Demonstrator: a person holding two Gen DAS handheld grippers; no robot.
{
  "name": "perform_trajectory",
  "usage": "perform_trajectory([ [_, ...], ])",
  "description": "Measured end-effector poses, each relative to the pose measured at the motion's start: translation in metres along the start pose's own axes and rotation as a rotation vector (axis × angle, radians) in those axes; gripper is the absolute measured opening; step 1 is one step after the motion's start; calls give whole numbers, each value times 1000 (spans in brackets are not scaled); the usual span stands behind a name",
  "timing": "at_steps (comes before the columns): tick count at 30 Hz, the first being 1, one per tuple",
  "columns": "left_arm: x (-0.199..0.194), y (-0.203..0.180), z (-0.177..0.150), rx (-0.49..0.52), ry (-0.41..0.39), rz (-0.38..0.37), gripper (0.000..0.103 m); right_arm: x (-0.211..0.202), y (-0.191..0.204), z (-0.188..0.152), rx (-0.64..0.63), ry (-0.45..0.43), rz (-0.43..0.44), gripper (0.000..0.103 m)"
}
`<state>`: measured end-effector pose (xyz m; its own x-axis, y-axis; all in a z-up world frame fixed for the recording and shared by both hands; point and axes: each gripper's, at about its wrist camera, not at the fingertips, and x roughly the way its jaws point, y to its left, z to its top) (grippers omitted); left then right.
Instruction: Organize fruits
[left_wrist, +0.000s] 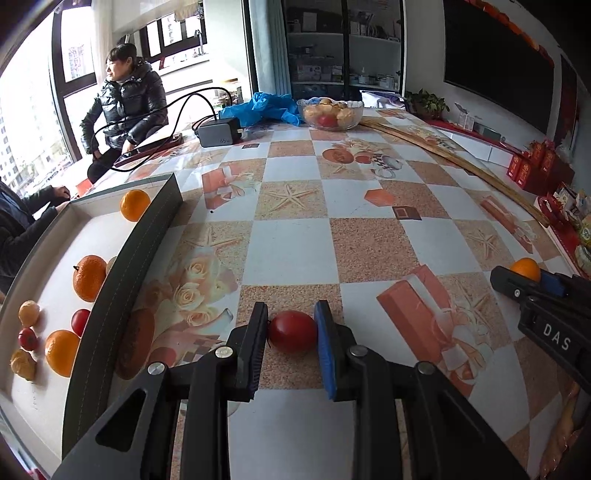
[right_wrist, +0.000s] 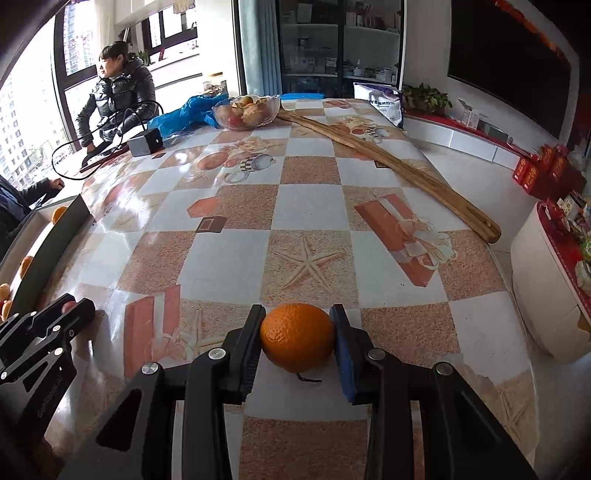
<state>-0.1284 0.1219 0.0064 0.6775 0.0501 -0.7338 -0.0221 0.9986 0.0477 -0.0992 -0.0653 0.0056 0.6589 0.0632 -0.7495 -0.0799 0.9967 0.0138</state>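
My left gripper (left_wrist: 291, 321) is shut on a small red fruit (left_wrist: 292, 331), both pads touching its sides, low over the checkered table. My right gripper (right_wrist: 297, 323) is shut on an orange (right_wrist: 297, 336) with a dark stem under it. The right gripper with its orange (left_wrist: 525, 268) shows at the right edge of the left wrist view. The left gripper (right_wrist: 62, 314) shows at the lower left of the right wrist view. A shallow white box with dark walls (left_wrist: 122, 266) at the left holds several oranges (left_wrist: 88, 277), small red fruits (left_wrist: 80, 321) and brownish fruits (left_wrist: 28, 313).
A glass bowl of fruit (left_wrist: 330, 112) stands at the far end of the table by a blue plastic bag (left_wrist: 266, 105). A power adapter with cable (left_wrist: 218, 132) lies far left. A long wooden strip (right_wrist: 388, 158) runs along the right side. A person (left_wrist: 123, 99) sits by the window.
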Motion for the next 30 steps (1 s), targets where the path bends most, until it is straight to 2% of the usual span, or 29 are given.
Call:
perform_trajectory([
  [8,-2,-10,-2,55,-15,5,28,0,3,-2,-5,0,-17,37],
  [30,-3,-7,-2,47,-14,-1,28,-1,2,-2,-4,0,-17,37],
])
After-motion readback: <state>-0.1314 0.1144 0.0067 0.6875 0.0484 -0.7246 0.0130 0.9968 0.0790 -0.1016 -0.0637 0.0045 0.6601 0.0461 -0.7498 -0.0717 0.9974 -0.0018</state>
